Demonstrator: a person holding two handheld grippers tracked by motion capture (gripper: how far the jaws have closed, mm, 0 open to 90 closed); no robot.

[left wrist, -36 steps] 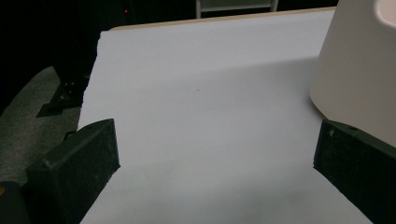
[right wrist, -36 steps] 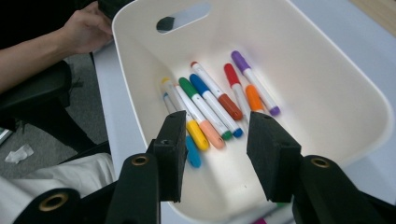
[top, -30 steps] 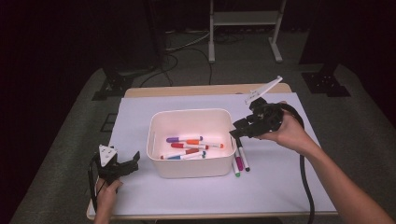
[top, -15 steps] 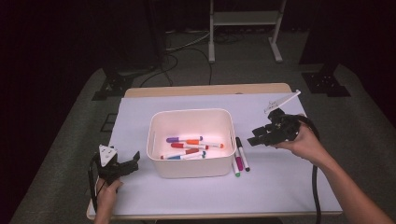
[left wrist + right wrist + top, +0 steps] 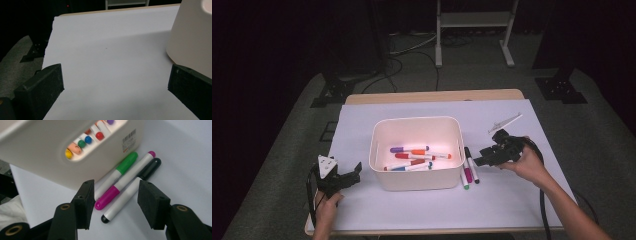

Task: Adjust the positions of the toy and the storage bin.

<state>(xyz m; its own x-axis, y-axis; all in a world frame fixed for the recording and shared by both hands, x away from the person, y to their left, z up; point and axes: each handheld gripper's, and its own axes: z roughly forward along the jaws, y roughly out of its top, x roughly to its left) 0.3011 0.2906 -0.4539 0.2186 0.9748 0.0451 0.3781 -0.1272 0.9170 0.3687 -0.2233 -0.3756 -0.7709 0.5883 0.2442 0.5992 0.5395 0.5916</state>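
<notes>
Three markers point(image 5: 469, 169) lie just right of the white bin point(image 5: 416, 152) in our high view, our right gripper point(image 5: 486, 156) near them, jaws just widened. Our left gripper point(image 5: 115, 87) view shows wide, empty jaws over paper point(image 5: 105, 50). Our right gripper view shows jaws straddling the magenta marker point(image 5: 125, 181) and black marker point(image 5: 131, 188).

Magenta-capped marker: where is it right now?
High view: the magenta-capped marker lies on the white sheet right of the bin, between green-capped and black-capped markers.

My black two-jaw left gripper point(image 5: 343, 181) wears a grey three-cornered plate point(image 5: 326, 165). My right gripper point(image 5: 115, 201) has square black foam fingers point(image 5: 86, 201), brass-ringed screw holes, and a black cable point(image 5: 542, 200).
</notes>
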